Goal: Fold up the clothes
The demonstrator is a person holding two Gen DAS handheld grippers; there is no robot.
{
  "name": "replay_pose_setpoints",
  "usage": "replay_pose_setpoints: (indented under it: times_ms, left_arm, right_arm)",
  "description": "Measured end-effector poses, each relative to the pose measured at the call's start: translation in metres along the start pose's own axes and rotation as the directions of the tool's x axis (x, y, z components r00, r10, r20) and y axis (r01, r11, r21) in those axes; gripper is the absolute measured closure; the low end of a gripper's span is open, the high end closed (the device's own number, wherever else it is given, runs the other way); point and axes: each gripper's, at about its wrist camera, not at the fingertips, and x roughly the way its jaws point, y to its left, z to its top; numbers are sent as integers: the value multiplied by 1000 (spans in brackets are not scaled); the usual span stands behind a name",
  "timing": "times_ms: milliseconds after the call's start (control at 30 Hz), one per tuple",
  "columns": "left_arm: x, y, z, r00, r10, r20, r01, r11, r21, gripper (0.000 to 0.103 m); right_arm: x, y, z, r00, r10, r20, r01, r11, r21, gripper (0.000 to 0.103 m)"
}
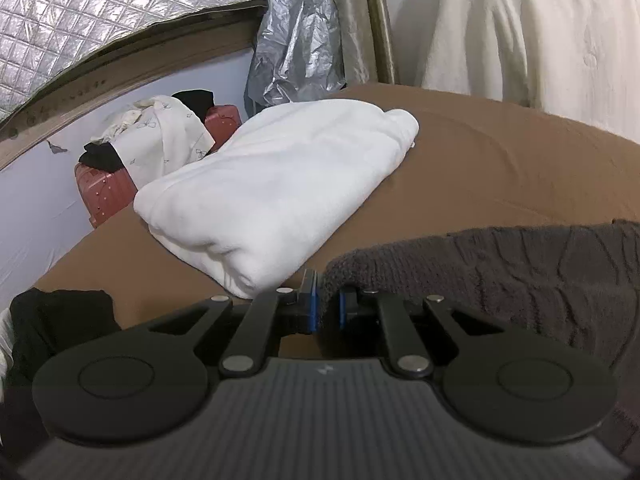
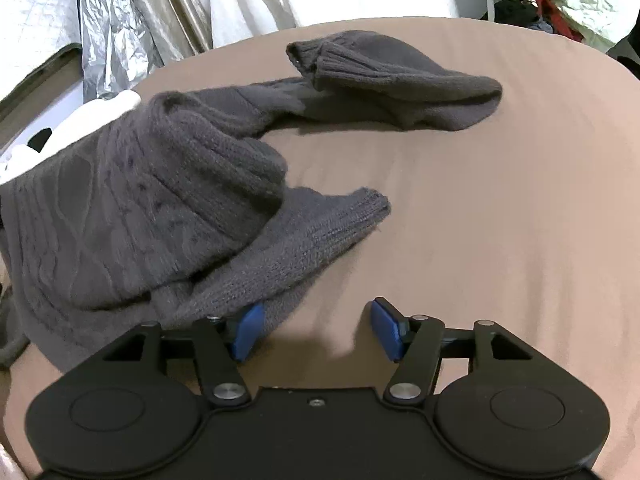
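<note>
Mid-fold: left gripper [image 1: 328,310] pinching sweater [image 2: 152,216] hem; right gripper [image 2: 316,330] wide, empty; next, grabbing hem near bed [image 2: 480,240] front edge.

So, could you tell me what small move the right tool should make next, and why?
Probably shift the right tool left and close on the grey sweater hem beside its left pad. Its jaws stand open over bare brown sheet, holding nothing, while the left tool is already shut on the sweater's edge, so a second grip would let both lift it.

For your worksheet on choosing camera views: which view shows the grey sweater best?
The right wrist view: the sweater shows its body and both sleeves spread on the bed. The left wrist view shows only one edge.
</note>
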Motion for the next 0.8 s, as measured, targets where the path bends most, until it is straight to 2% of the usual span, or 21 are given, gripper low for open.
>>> replay_pose_setpoints:
  times_ms: [167, 233, 300, 367, 400, 433, 467, 500, 533, 700, 800]
  left_arm:
    - [6, 5, -2, 999, -12, -34, 11, 1000, -22, 89]
    - [9, 6, -3, 999, -20, -45, 19, 999, -32, 89]
    - [11, 4, -5, 998, -31, -53, 29, 999, -34, 89]
    - [13, 2, -6, 998, -36, -55, 34, 999, -28, 89]
    - [13, 0, -7, 998, -36, -55, 35, 999, -20, 89]
    - [14, -2, -8, 998, -36, -55, 35, 999, -13, 89]
    - [15, -3, -9, 998, -36, -55, 36, 999, -7, 89]
    - [15, -3, -9, 998, -37, -53, 37, 999, -2, 90]
    - [15, -4, -10, 998, -37, -49, 37, 999, 2, 91]
    - [3, -1, -5, 999, -40, 27, 41, 999, -19, 94]
    - [-8, 1, -1, 996, -37, 81, 39, 999, -31, 94]
  right_arm:
    - [11, 3, 4, 1000, 10, 23, -10, 1000, -5, 33]
    - [17, 1, 8, 999, 13, 38, -13, 1000, 2, 16]
    - [23, 0, 11, 998, 7, 63, -8, 1000, 22, 10]
    - [30, 0, 11, 997, 18, 69, -20, 999, 28, 9]
    - [33, 2, 10, 997, 22, 73, -23, 999, 22, 16]
    - [33, 6, 8, 996, 37, 87, -35, 999, -17, 30]
    - [33, 12, 6, 994, 65, 85, -60, 996, -64, 65]
    - [31, 17, 6, 994, 77, 83, -69, 993, -95, 85]
    - [26, 22, 6, 994, 54, 100, -43, 993, -114, 89]
    - [-6, 43, 5, 979, -18, 203, 64, 973, -223, 92]
    - [-27, 52, 7, 963, -48, 264, 118, 960, -256, 94]
